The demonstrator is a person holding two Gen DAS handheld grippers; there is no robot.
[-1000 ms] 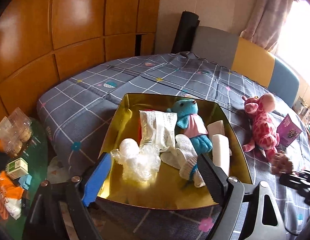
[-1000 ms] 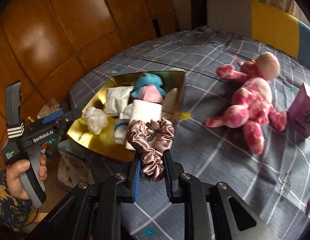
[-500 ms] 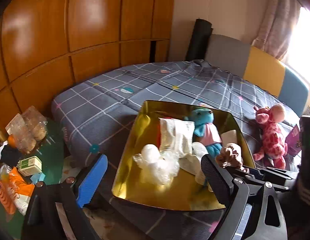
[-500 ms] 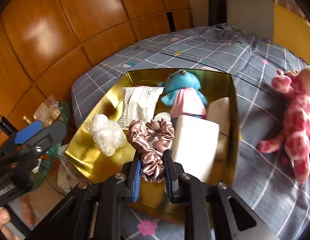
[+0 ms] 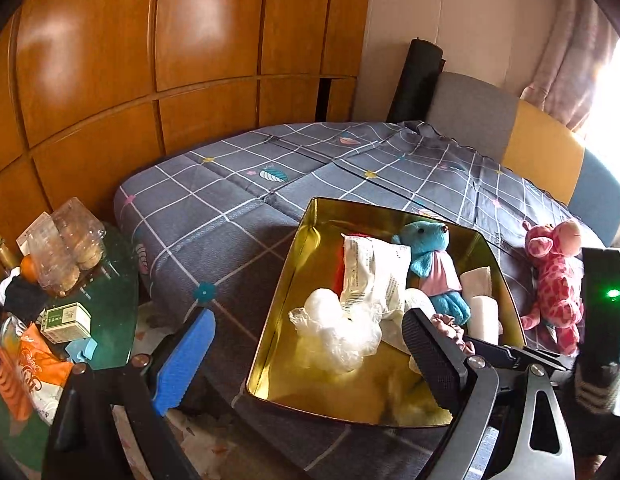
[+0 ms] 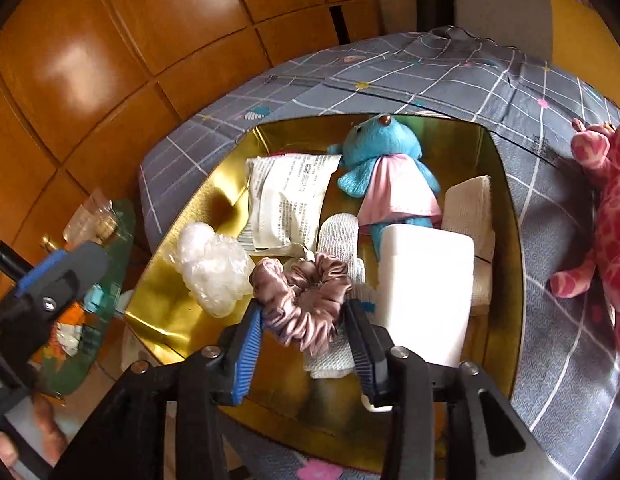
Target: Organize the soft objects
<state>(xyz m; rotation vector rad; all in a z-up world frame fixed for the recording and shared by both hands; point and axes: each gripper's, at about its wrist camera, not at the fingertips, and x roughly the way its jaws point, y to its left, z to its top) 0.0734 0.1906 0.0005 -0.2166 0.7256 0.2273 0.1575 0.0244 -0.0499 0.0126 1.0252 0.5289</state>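
Note:
A mauve satin scrunchie (image 6: 306, 300) lies on a white sock inside the gold tin (image 6: 505, 200). It sits between the jaws of my right gripper (image 6: 304, 312), which are opening and no longer squeeze it. In the tin are also a blue teddy (image 6: 381, 160), a white packet (image 6: 290, 200), a clear plastic bundle (image 6: 214, 268) and a white block (image 6: 425, 284). A pink giraffe toy (image 6: 605, 220) lies on the bed to the right of the tin. My left gripper (image 5: 306, 320) is open with nothing between its fingers, at the tin's (image 5: 278, 320) near left corner. The scrunchie (image 5: 449, 324) peeks out behind its black finger.
The tin rests on a grey checked bedspread (image 5: 238, 184) near the bed's corner. A glass side table (image 5: 114, 280) crowded with snack packs and jars stands to the left. Wooden wall panels (image 5: 110, 60) rise behind the bed, and a padded headboard (image 5: 541, 152) runs along the far side.
My right gripper carried the scrunchie from above the bedspread to over the tin and came down. Its jaws have widened and the scrunchie has spread out. The left gripper shifted slightly.

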